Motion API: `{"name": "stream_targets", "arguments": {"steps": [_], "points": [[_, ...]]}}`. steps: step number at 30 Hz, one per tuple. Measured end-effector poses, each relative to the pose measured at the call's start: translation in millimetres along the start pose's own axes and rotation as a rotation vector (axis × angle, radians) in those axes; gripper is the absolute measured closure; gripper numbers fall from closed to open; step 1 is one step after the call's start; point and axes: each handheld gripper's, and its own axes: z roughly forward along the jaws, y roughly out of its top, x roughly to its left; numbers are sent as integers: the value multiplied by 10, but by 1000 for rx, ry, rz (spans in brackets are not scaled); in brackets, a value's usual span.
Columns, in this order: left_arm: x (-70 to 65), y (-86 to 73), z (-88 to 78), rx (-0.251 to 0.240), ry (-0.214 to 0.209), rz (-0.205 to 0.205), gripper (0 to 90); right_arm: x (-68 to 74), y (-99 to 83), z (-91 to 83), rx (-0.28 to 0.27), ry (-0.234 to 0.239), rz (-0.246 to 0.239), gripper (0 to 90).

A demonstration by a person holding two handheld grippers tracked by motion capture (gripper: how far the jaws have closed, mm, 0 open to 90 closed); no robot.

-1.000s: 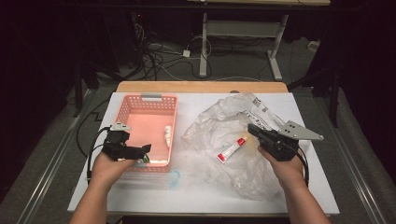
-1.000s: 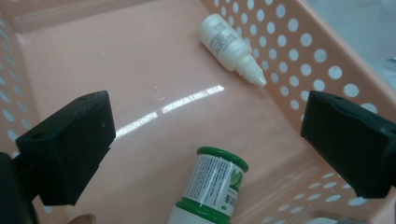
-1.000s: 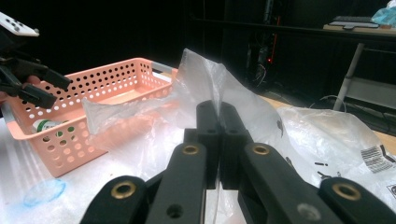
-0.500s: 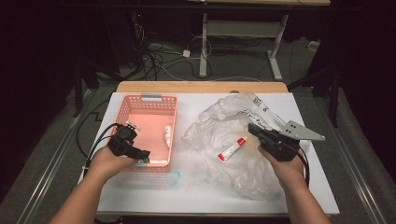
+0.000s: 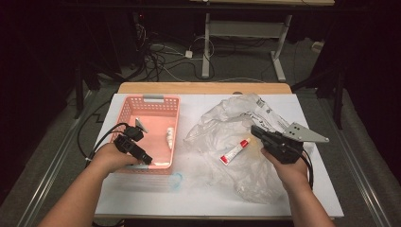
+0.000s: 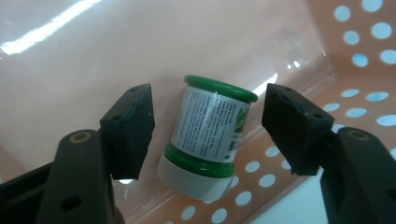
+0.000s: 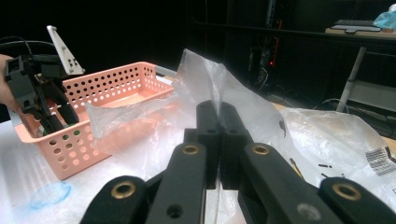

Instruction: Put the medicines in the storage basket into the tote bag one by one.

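— Between my left gripper's (image 6: 205, 135) jaws I see the small green-capped jar (image 6: 205, 140). The jaws stand apart, one on each side of it, not touching it. The jar lies on its side on the floor of the pink basket (image 5: 150, 103), close to the near wall.

— What has changed just now?

— A second ago my left gripper (image 5: 147, 161) was at the near rim of the basket, more level. Now I have turned the hand and the tip points down into the near corner. I judge the jar is set down inside and released; the jaws look too wide for a grip.

— And the right side?

— My right gripper (image 7: 218, 135) has not moved in this time. Its jaws are together, clamped on a fold of the clear plastic bag (image 5: 246, 142), which rises as a thin sheet from between them. In the high view this gripper (image 5: 257, 130) holds the bag in place on the white table (image 5: 142, 198).

— What remains then?

— The red and white tube (image 5: 235, 152) lies on the bag, just beside my right gripper and well apart from the basket. A small white bottle (image 5: 169, 137) lies already in the basket. I think the tube is the next thing to carry over.
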Motion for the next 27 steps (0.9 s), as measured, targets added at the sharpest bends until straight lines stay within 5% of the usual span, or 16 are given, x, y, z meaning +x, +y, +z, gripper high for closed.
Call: {"name": "stream_targets", "arguments": {"steps": [4, 16, 27], "points": [[42, 29, -15, -1, -2, -17, 405, -1, -5, 3, 1, 2, -4, 900], [86, 39, 85, 79, 93, -18, 468, -3, -11, 6, 0, 4, 0, 900], [2, 41, 105, 69, 157, 32, 541, 0, -12, 6, 0, 3, 2, 900]]}}
